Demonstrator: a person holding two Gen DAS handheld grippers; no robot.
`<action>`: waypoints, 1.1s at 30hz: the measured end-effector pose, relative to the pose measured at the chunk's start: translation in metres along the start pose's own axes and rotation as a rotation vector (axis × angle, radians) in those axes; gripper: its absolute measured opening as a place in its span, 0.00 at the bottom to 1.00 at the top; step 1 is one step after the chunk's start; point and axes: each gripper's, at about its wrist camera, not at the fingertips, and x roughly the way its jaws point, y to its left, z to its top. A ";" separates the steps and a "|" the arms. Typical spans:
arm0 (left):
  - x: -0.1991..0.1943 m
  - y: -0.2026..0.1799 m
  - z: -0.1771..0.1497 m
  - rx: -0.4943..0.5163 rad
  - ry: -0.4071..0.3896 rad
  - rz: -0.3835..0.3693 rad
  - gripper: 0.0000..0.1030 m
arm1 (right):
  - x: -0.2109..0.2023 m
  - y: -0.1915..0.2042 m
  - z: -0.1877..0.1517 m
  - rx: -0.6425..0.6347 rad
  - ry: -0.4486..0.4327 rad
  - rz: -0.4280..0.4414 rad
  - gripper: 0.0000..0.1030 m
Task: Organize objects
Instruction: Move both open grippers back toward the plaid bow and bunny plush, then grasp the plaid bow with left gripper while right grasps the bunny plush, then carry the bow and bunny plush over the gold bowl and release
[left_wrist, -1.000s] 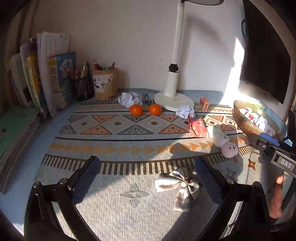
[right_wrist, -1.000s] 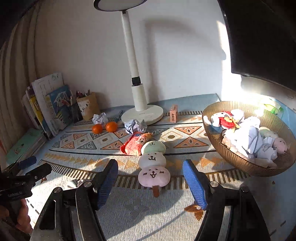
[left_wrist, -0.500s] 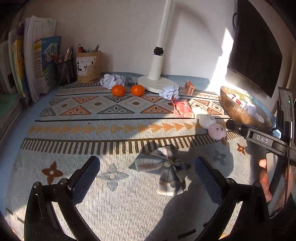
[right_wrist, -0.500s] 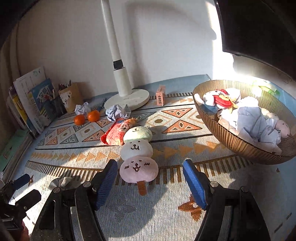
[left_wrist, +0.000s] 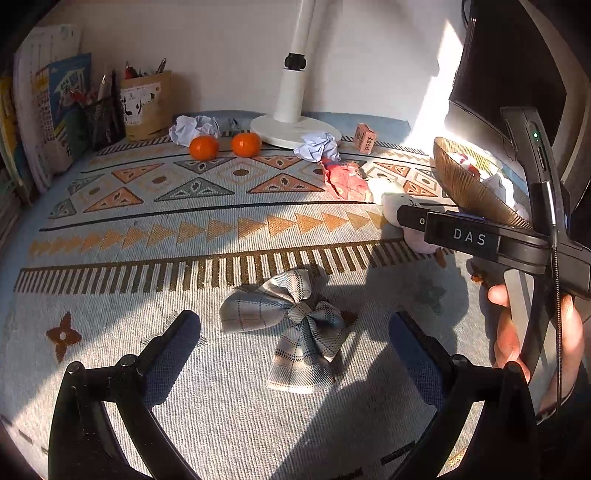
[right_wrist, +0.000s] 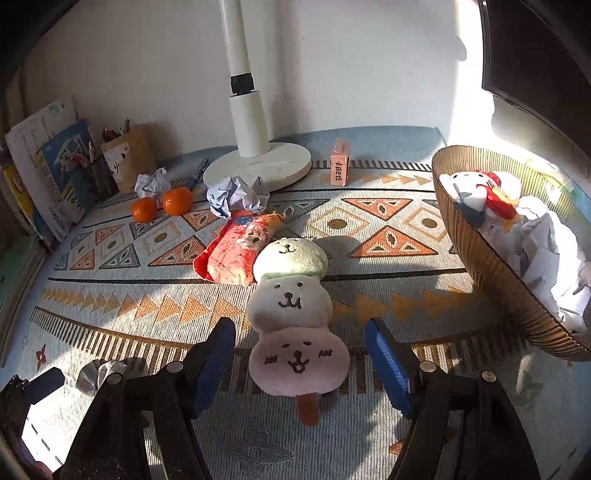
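A plaid fabric bow (left_wrist: 295, 332) lies on the patterned mat, partly between the fingers of my left gripper (left_wrist: 291, 326). Its jaws are closing but stand wide, and the pads are clear of the cloth. In the right wrist view a plush skewer of three faces, green, white and pink (right_wrist: 291, 306), lies lengthwise on the mat. My right gripper (right_wrist: 298, 334) straddles its pink end, open, with gaps on both sides. A ribbed brown basket (right_wrist: 480, 266) at the right holds toys and crumpled paper.
Two oranges (right_wrist: 162, 205), crumpled paper balls (right_wrist: 236, 195), a red snack packet (right_wrist: 236, 251) and a small pink box (right_wrist: 340, 168) lie around the white lamp base (right_wrist: 258, 168). A pen holder (left_wrist: 146, 105) and books (left_wrist: 48, 110) line the back left. A dark monitor (left_wrist: 517, 55) hangs at the right.
Both grippers have moved forward and down toward the mat. The bow now sits between the left fingers and the plush's pink end between the right fingers. The left jaws have narrowed slightly.
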 end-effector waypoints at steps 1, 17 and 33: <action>0.006 0.000 0.001 -0.015 0.026 -0.017 0.89 | 0.002 0.000 0.002 0.007 0.005 0.012 0.69; 0.008 -0.014 0.013 0.046 0.014 0.013 0.17 | -0.025 -0.013 -0.006 -0.001 0.004 0.031 0.47; -0.014 -0.188 0.147 0.300 -0.205 -0.362 0.17 | -0.194 -0.201 0.055 0.330 -0.347 -0.244 0.47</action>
